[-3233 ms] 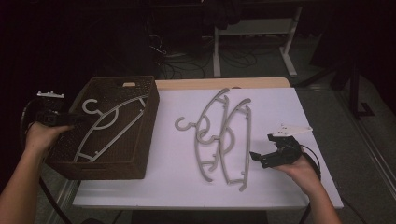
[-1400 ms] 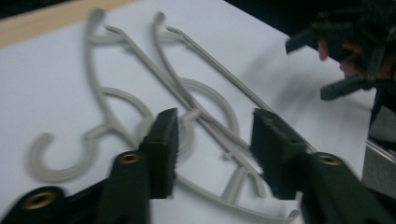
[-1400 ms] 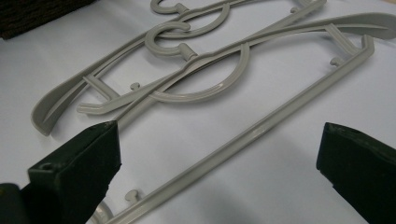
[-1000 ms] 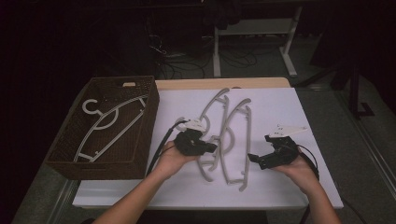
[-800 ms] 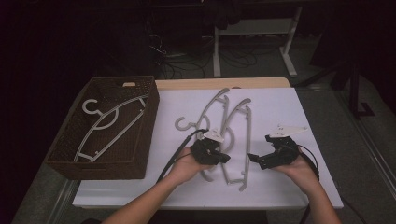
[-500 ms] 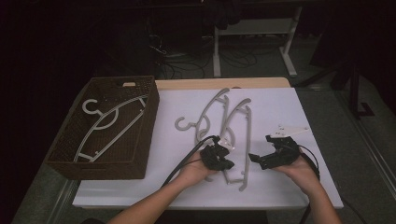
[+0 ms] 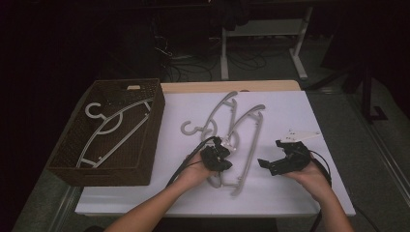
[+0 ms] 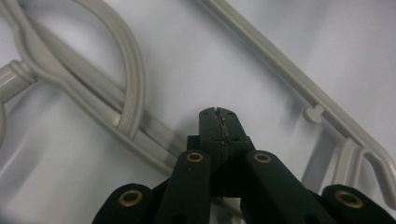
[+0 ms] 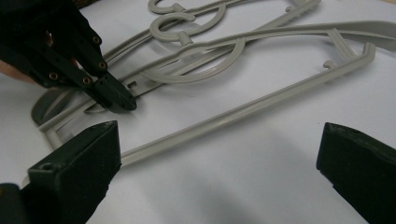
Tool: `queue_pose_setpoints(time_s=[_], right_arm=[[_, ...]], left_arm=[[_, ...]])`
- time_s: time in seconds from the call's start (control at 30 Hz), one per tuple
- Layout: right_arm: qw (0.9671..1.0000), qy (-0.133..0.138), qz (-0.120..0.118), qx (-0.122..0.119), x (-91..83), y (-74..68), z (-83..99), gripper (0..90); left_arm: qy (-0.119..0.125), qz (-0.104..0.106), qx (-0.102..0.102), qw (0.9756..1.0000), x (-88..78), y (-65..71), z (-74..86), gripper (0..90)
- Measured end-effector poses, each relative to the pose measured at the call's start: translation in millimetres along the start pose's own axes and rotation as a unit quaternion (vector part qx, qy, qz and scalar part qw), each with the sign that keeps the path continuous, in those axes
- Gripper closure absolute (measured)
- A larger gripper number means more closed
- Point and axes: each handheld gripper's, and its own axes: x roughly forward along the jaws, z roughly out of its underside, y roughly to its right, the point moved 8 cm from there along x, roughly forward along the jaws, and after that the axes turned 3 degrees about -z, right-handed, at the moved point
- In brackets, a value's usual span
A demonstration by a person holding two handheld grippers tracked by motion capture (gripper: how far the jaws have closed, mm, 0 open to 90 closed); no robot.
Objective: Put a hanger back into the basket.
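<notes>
The left gripper has its jaws pressed fully together with nothing between them — their tips sit low over the bench, just beside the lower arms of the grey hangers piled near the bench's middle. The right gripper rests toward the right edge, jaws spread wide and empty (a hanger bar lies across the cloth beyond them). One more hanger lies in the wicker basket at the left edge.
</notes>
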Motion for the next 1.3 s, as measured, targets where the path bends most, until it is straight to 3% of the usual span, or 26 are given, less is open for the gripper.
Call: queue_pose_setpoints(time_s=[0.13, 0.23, 0.3, 0.53, 0.67, 0.83, 0.9, 0.93, 0.97, 1.03, 1.17, 1.3], right_arm=[[1.0, 0.001, 0.001, 0.001, -0.4, 0.4, -0.1, 0.0], [1.0, 0.001, 0.001, 0.0, -0.6, 0.5, -0.2, 0.0], [1.0, 0.001, 0.001, 0.001, -0.4, 0.4, -0.2, 0.0], [1.0, 0.001, 0.001, 0.002, -1.0, 1.0, -0.1, 0.0], [1.0, 0.001, 0.001, 0.002, -0.9, 1.0, -0.1, 0.0], [1.0, 0.001, 0.001, 0.003, -0.8, 1.6, 0.1, 0.0], [1.0, 0.001, 0.001, 0.003, -0.9, 1.6, 0.1, 0.0], [1.0, 0.001, 0.001, 0.003, -1.1, 1.4, 0.1, 0.0], [1.0, 0.001, 0.002, 0.002, -1.2, 1.4, 0.0, 0.0], [1.0, 0.001, 0.002, 0.003, -1.4, 1.4, 0.1, 0.0], [1.0, 0.001, 0.001, 0.003, -1.2, 1.7, 0.3, 0.0], [1.0, 0.002, 0.002, 0.004, -1.5, 2.1, 0.3, 0.0]], left_arm=[[-0.002, -0.014, 0.003, 0.9999, -7.3, -7.2, 1.6, 90.0], [-0.012, -0.033, -0.006, 0.9994, -14.8, -23.4, 7.9, 90.0], [-0.009, -0.028, -0.014, 0.9995, -16.0, -26.6, 9.1, 90.0], [-0.01, -0.059, -0.028, 0.9978, -22.6, -48.3, 15.5, 90.0], [-0.002, -0.052, -0.048, 0.9975, -23.8, -55.5, 17.5, 90.0], [0.022, -0.065, -0.061, 0.9957, -32.1, -61.4, 14.0, 71.4], [0.03, -0.084, -0.081, 0.9928, -35.9, -70.7, 13.4, 63.9], [0.03, -0.084, -0.081, 0.9928, -35.9, -70.7, 13.4, 59.5], [0.031, -0.084, -0.097, 0.9912, -35.0, -74.9, 14.5, 55.5], [0.023, -0.086, -0.107, 0.9903, -31.5, -77.5, 16.8, 49.4], [0.009, -0.078, -0.114, 0.9903, -21.5, -78.9, 20.7, 45.0], [0.011, -0.076, -0.118, 0.99, -16.0, -79.2, 19.7, 48.6]])
